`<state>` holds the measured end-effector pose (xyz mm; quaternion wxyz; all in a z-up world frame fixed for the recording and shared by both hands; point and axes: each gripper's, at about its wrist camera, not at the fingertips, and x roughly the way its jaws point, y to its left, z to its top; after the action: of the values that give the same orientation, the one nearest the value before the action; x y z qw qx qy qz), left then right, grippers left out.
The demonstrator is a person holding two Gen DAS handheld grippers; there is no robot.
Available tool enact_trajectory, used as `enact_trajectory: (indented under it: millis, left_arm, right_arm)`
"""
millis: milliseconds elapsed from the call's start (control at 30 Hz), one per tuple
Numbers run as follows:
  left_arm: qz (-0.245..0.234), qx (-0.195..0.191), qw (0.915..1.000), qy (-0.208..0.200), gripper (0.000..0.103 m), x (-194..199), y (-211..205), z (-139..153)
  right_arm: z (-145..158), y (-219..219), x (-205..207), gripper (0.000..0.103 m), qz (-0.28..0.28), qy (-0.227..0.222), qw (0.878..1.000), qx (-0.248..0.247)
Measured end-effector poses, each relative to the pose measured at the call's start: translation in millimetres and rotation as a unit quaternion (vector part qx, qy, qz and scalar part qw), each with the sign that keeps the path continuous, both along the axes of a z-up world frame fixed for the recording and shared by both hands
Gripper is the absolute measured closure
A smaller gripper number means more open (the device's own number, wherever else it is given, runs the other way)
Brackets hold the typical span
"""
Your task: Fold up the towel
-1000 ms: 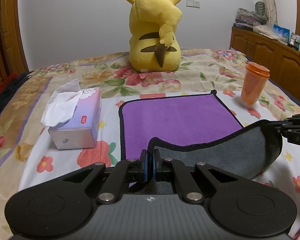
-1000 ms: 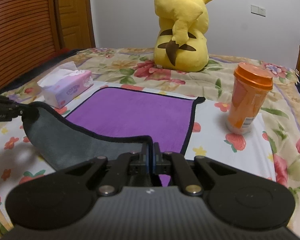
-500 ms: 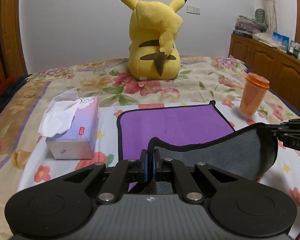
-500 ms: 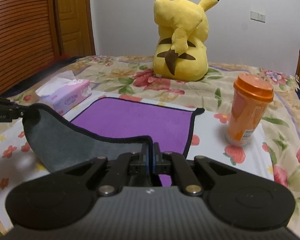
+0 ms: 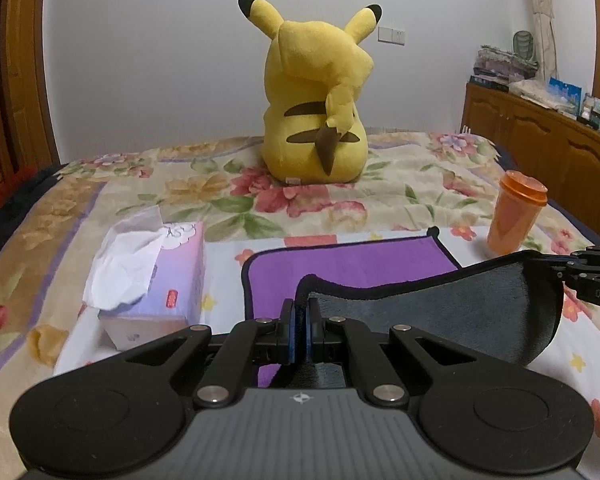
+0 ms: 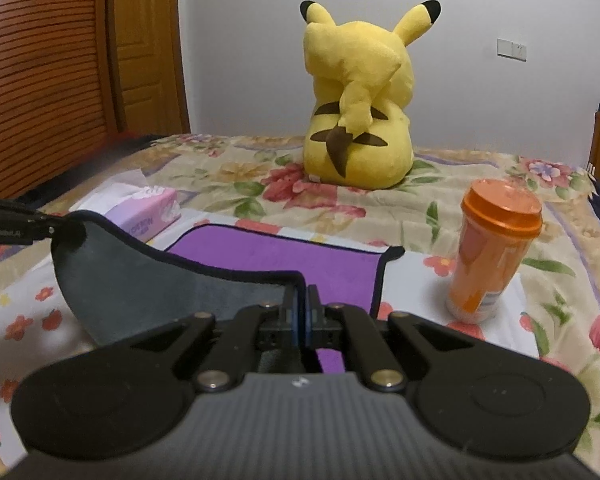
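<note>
Left wrist view: left gripper [image 5: 299, 312] clamped on the near-left corner of the towel [image 5: 352, 268]; right gripper [image 6: 303, 304] clamped on the near-right corner. Grey underside hangs slack between them; the purple far half lies flat on the bed [image 5: 420, 184] ahead.

Change over the last second: both grippers have risen and tipped up, so less purple shows ahead and the plush [image 5: 316, 96] sits lower in both views. Judgement: first fold is mid-lift; the held edge must next travel forward to the far hem.

Ahead-left of left gripper: tissue box [image 5: 156, 280]. Ahead-right of right gripper: orange cup [image 6: 492, 248], near the towel's far-right corner, a snag risk.
</note>
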<state>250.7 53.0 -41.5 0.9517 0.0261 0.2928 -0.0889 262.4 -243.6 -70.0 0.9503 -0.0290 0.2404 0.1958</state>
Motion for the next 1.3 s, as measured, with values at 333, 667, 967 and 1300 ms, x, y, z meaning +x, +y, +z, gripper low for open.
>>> enact_trajectory:
  millis: [333, 667, 967, 1300]
  left_arm:
    - [0.001, -0.007, 0.9999, -0.016, 0.095, 15, 2, 10]
    - [0.006, -0.004, 0.9994, -0.034, 0.095, 36, -3, 13]
    - [0.020, -0.003, 0.9979, -0.061, 0.095, 59, -8, 17]
    - [0.024, 0.016, 0.9979, -0.058, 0.095, 91, -9, 9]
  right_arm:
    - [12, -2, 11, 0.099, -0.003, -0.020, 1.000, -0.002]
    - [14, 2, 30, 0.099, 0.000, -0.030, 0.999, -0.016]
    - [15, 2, 55, 0.099, -0.005, -0.042, 0.999, -0.024]
    - [10, 6, 81, 0.099, -0.015, -0.059, 0.998, -0.030]
